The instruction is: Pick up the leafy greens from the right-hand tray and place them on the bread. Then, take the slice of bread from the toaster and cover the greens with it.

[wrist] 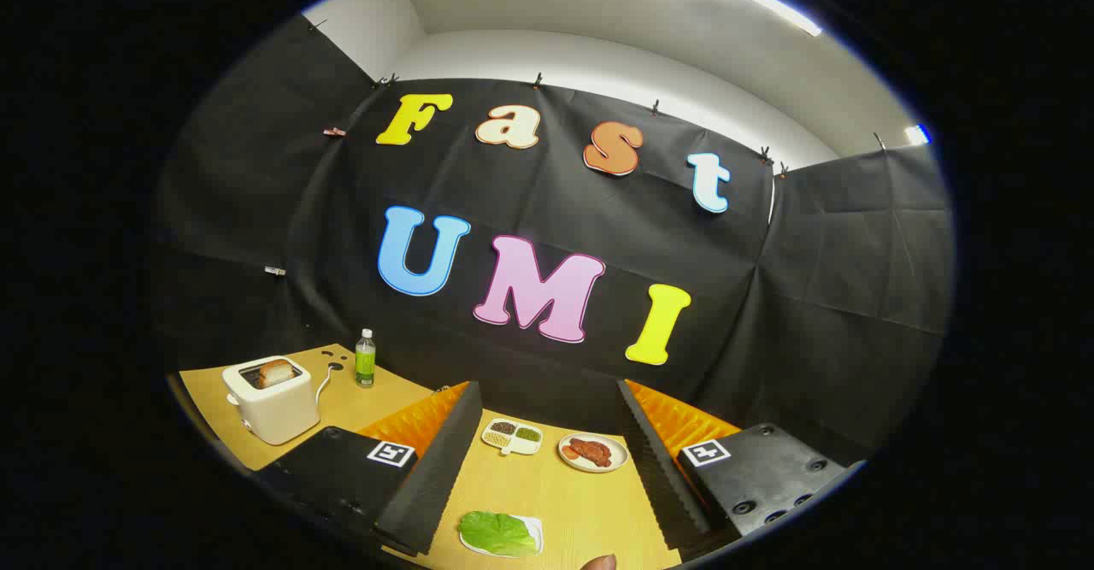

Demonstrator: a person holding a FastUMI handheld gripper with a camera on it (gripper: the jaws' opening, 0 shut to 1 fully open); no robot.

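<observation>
Green leafy greens (497, 532) lie flat on a small white tray (534, 529), on the wooden table (555, 493) between the two gripper (547, 476) fingers, close in. Gripper open wide — both black fingers (440, 459) spread well apart, nothing between the pads, not touching the greens. Orange ribbed parts sit behind each finger, and each finger body carries a square black-and-white marker (391, 453).

Beyond the greens, between the fingers: a white divided dish (512, 436) with small dark, pale and green fillings in separate compartments, and just beside it a round white plate (593, 452) holding reddish-brown pieces — exact food hard to tell at this size. The two dishes sit near each other, apart from the greens' tray.

Off past the left finger, a white toaster (272, 397) stands upright on the table with a browned slice of bread (276, 372) sticking up from its slot. Its white cord (325, 382) curls off toward a green bottle (365, 357) with a white cap, standing upright just behind the toaster, near the black cloth wall.

A rounded brownish tip (601, 562) pokes in on the near side of the table, near the right finger — too little visible to tell what it is.
</observation>
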